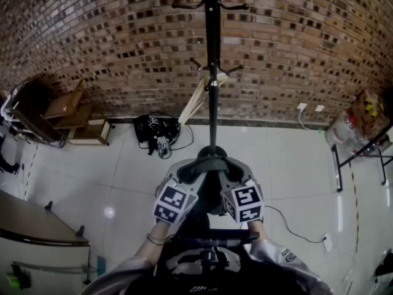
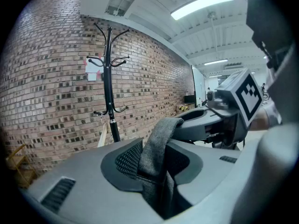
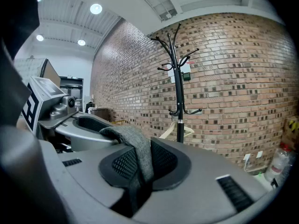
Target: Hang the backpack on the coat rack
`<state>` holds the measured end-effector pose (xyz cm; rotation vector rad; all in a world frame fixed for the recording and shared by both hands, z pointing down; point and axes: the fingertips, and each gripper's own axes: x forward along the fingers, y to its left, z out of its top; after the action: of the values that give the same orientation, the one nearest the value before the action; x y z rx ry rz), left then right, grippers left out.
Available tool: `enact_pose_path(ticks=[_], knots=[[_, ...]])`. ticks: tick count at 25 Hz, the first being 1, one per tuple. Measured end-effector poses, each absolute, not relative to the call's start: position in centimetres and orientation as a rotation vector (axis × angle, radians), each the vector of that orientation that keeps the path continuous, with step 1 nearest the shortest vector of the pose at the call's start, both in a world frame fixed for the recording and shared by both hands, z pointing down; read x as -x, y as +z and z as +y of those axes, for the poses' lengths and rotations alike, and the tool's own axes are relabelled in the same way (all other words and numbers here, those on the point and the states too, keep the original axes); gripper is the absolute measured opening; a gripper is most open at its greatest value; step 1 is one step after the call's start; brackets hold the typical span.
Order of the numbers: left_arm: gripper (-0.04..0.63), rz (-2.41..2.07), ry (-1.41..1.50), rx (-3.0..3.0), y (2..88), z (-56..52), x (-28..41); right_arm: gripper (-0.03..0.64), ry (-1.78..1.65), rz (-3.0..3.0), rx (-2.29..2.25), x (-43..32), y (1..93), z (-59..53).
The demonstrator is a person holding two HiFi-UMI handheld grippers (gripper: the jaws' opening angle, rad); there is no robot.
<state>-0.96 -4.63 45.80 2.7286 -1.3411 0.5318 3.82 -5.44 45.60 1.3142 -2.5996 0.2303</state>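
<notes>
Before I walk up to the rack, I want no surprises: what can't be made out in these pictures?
- Dark backpack: head view, mostly hidden under left gripper, right gripper and arms; the gripper views show only its grey fabric strap.
- Black metal coat rack: base hidden behind the strap in the head view, behind the jaws in both gripper views.
- Black gear by the wall: too small to identify.

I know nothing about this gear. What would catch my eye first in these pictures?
A tall black coat rack stands straight ahead, against a long brick wall. Closer in, the left gripper and the right gripper sit side by side, each bearing a cube with square markers. Both are clamped on one grey strap that arches between them.
</notes>
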Motion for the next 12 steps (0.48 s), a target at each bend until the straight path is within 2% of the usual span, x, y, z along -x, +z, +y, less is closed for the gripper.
enact_pose_path(ticks=[12], knots=[[0.121,-1.271,0.504,-2.769,45.0,-16.6,3.6,0.063,0.239,-2.558,-1.46,-1.3,44.4,-17.1]])
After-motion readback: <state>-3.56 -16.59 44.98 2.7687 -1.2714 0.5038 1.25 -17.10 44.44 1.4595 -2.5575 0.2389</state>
